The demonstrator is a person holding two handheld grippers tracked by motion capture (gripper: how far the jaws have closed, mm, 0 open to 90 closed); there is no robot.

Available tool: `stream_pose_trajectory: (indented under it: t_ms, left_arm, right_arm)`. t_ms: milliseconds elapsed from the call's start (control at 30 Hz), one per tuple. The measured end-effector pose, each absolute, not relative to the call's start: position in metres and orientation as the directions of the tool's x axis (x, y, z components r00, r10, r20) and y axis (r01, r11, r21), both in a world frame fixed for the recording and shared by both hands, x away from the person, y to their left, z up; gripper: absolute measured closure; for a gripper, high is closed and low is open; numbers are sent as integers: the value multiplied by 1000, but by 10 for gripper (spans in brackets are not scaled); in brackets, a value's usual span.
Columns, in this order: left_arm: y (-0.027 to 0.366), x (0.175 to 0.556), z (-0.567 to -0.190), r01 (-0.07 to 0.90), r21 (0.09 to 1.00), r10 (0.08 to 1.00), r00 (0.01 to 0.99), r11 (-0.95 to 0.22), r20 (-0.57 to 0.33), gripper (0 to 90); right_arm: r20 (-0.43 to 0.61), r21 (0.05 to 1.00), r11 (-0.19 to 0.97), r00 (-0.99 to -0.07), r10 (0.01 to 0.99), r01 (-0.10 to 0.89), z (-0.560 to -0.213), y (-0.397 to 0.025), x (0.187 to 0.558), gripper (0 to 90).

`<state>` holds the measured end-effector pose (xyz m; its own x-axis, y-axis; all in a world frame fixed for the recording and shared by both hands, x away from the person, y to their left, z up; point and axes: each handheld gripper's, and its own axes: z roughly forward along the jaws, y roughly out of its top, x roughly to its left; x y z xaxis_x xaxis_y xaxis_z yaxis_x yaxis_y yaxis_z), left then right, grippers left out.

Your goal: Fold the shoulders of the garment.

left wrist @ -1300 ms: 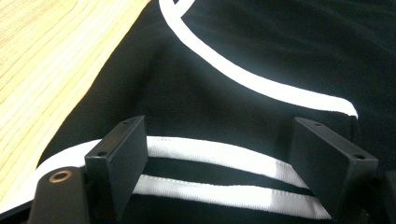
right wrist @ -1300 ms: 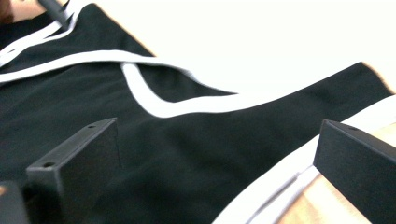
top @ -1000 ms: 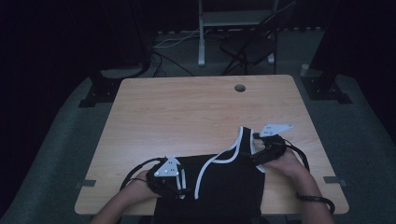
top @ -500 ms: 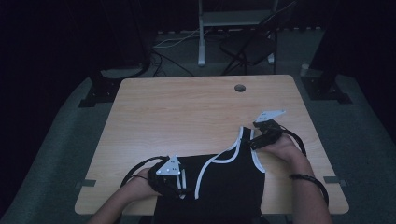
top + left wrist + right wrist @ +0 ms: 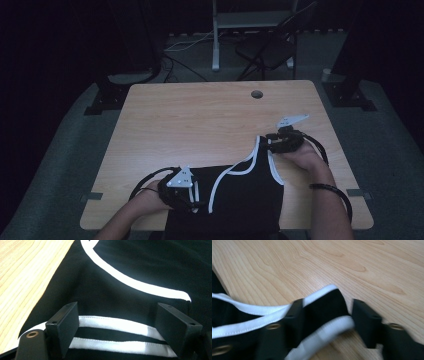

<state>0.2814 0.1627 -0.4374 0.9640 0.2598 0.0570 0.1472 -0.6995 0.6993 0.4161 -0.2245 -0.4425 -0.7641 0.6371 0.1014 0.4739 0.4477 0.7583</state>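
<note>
Black top [image 5: 235, 200] with white trim lies at the near edge of the worktop [image 5: 200, 125], partly hanging off. Left gripper [image 5: 187, 197] sits on the near strap, jaws spread wide either side of it, nothing pinched. Right gripper [image 5: 280, 142] has dragged the other strap [image 5: 260, 150] further out across the wood since a second ago; looks clamped on it. Guess they're spreading it flat. Beyond it only a cable hole [image 5: 257, 94], nothing blocking.

Dim lab or studio recording space: a pale wooden bench [image 5: 200, 125] with a cable port [image 5: 257, 94], beyond it metal stands [image 5: 215, 35], floor cables [image 5: 185, 45], grey carpet [image 5: 60, 165].
</note>
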Motion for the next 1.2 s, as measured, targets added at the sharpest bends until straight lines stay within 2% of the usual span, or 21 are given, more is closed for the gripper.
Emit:
stream_pose_trajectory:
  t_ms: [33,133,167,433,800,1033,1200]
  left_arm:
    - [163,281,-437,147,699,260,964,-699,57,202]
    - [163,282,-438,149,699,262,963,-699,56,202]
    - [163,282,-438,150,703,264,963,-695,55,202]
    - [164,282,-438,162,705,276,960,-690,50,202]
    - [168,285,-439,191,712,298,954,-676,26,202]
    - [169,285,-440,194,719,305,952,-668,26,202]
    - [169,284,-441,191,723,304,952,-663,27,202]
  right_arm:
    - [101,758,448,-764,637,474,-443,-225,416,606]
    - [74,747,489,-787,613,451,-441,-223,412,812]
    - [72,747,495,-793,605,445,-440,-222,410,831]
    - [-17,788,528,-846,533,316,-420,-212,388,838]
    - [-163,829,553,-909,383,84,-392,-203,315,837]
    - [-232,782,624,-930,287,-2,-409,-194,267,834]
    - [-221,781,624,-933,284,5,-426,-198,243,834]
